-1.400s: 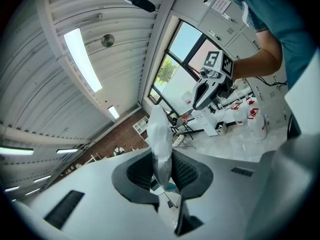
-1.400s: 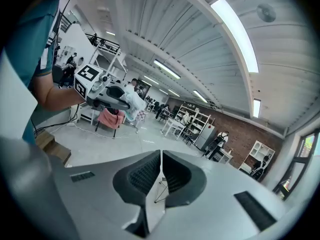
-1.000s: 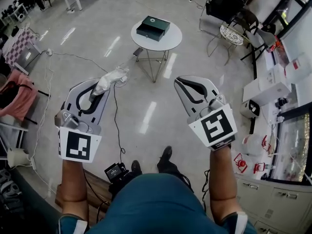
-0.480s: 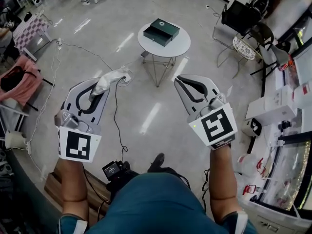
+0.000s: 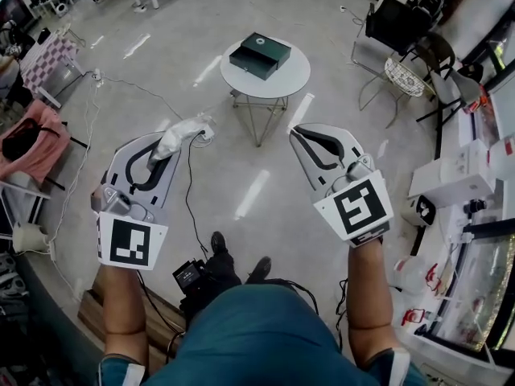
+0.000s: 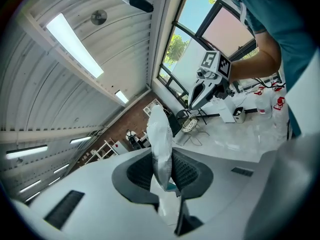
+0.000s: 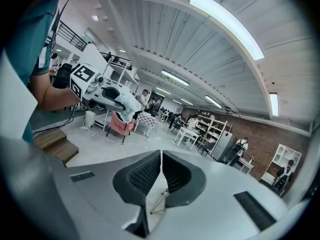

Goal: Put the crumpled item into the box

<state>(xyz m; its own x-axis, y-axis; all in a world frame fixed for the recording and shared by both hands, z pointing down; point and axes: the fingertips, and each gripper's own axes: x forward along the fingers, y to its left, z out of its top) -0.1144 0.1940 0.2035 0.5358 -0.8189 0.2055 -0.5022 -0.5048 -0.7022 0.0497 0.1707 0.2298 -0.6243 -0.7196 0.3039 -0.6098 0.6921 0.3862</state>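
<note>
While the left gripper (image 5: 162, 145) pinches the crumpled white plastic item (image 5: 182, 130) between its partly closed jaws, the right gripper (image 5: 299, 133) has its jaws together on nothing, and the dark green box (image 5: 260, 55) sits well ahead on a round white table (image 5: 291, 79).

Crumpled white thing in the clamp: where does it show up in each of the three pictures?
Head view: the crumpled white item is left of centre, at the tip of the left gripper.
Left gripper view: the item stands lower centre, pinched between the jaws.
Right gripper view: the item is small, upper left.
Shared landmark: the left gripper that holds it.
</note>
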